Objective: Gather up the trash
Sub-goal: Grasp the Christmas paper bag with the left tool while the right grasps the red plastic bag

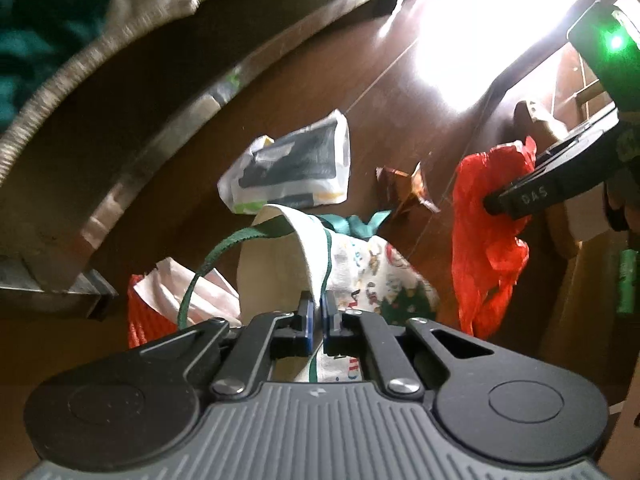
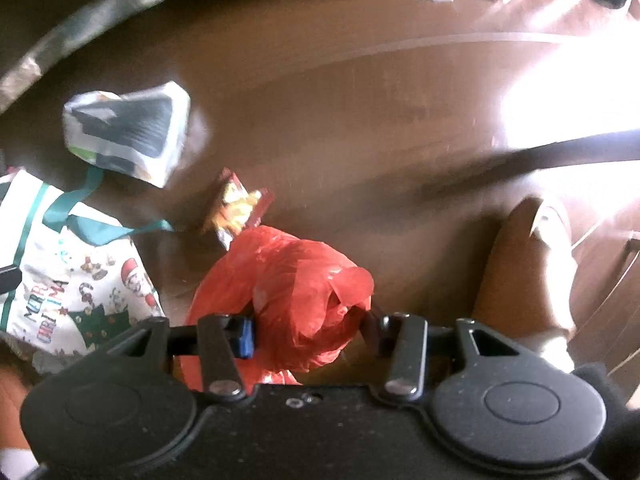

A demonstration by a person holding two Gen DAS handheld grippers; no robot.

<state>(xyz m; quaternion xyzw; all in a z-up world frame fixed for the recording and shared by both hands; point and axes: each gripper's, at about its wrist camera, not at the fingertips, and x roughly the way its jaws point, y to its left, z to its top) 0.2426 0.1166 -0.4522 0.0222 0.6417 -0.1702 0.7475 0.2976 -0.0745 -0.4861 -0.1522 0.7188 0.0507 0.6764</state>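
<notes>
My left gripper (image 1: 319,308) is shut on the rim of a white Christmas-print tote bag (image 1: 368,280) with green handles, which stands open on the brown floor. In the right wrist view the same bag (image 2: 80,292) lies at the left. My right gripper (image 2: 308,334) is shut on a crumpled red plastic bag (image 2: 296,292), and the left wrist view shows this red bag (image 1: 480,240) hanging from the right gripper (image 1: 504,204) above the floor. A white and black wrapper (image 1: 296,168) (image 2: 128,132) and a small orange snack wrapper (image 1: 408,188) (image 2: 240,208) lie on the floor beyond the tote.
A curved metal-edged piece of furniture (image 1: 120,120) arcs along the left. A red and white packet (image 1: 148,308) lies left of the tote. Cardboard (image 1: 580,280) stands at the right. Strong glare (image 1: 480,20) washes out the far floor.
</notes>
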